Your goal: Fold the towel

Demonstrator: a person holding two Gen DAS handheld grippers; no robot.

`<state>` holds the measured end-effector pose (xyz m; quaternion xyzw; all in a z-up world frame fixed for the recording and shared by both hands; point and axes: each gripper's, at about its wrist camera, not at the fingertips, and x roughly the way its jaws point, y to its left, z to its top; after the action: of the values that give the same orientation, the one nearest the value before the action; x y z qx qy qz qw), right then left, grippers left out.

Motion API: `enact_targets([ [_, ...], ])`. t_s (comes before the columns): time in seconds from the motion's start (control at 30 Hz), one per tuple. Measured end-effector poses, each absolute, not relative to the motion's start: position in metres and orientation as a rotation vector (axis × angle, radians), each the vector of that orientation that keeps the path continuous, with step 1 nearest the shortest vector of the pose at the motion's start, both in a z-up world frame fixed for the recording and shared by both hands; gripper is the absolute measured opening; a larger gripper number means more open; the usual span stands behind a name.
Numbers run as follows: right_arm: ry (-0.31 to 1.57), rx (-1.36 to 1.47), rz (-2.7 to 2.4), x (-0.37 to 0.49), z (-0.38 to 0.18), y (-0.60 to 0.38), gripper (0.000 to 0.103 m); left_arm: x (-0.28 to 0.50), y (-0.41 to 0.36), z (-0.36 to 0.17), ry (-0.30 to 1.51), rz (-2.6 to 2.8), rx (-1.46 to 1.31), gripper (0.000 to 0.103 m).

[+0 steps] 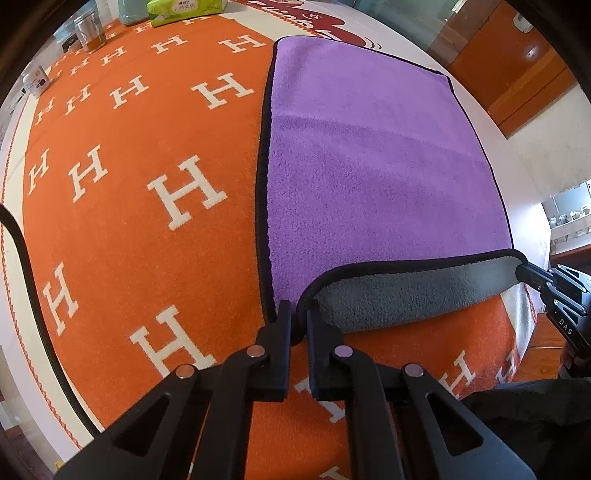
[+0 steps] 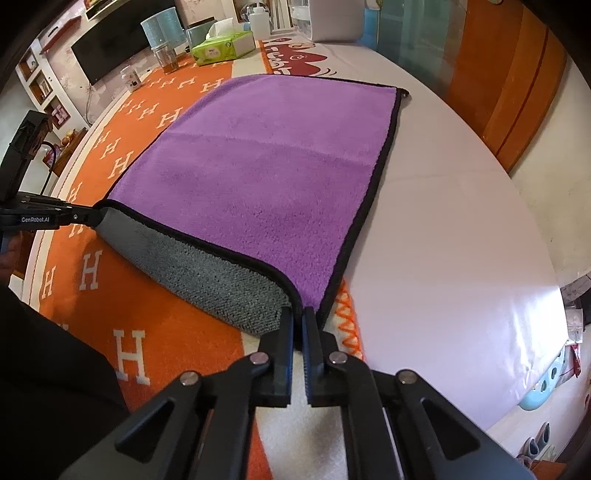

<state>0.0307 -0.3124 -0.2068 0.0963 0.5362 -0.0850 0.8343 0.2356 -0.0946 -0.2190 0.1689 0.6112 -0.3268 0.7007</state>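
Note:
A purple towel (image 1: 369, 158) with a black hem and a grey underside lies flat on an orange mat; it also shows in the right wrist view (image 2: 266, 177). Its near edge is lifted and curled, showing the grey side (image 1: 413, 291). My left gripper (image 1: 298, 317) is shut on the towel's near left corner. My right gripper (image 2: 298, 321) is shut on the near right corner, and it shows at the right in the left wrist view (image 1: 524, 275). The left gripper shows at the left in the right wrist view (image 2: 90, 216).
The orange mat (image 1: 129, 229) with white H letters covers a white table (image 2: 461, 240). A green tissue box (image 2: 221, 46), a glass jar (image 1: 90, 31) and cups stand at the far edge. A black cable (image 1: 26, 258) runs on the left.

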Motion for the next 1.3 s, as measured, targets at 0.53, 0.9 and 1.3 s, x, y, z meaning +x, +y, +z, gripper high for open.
enact_targets([
  [0.53,1.125,0.188,-0.128,0.04,-0.179,-0.324,0.003,0.243,-0.099,-0.177,1.335,-0.766,0.409,0.004],
  [0.9,1.002,0.12,-0.148,0.073,-0.129,-0.353,0.003,0.283,-0.13,-0.121,1.152,-0.813,0.378,0.004],
  [1.3,0.81,0.038,-0.258,0.12,-0.098,-0.386,0.003,0.336,-0.168,-0.103,0.955,-0.776,0.22,0.004],
])
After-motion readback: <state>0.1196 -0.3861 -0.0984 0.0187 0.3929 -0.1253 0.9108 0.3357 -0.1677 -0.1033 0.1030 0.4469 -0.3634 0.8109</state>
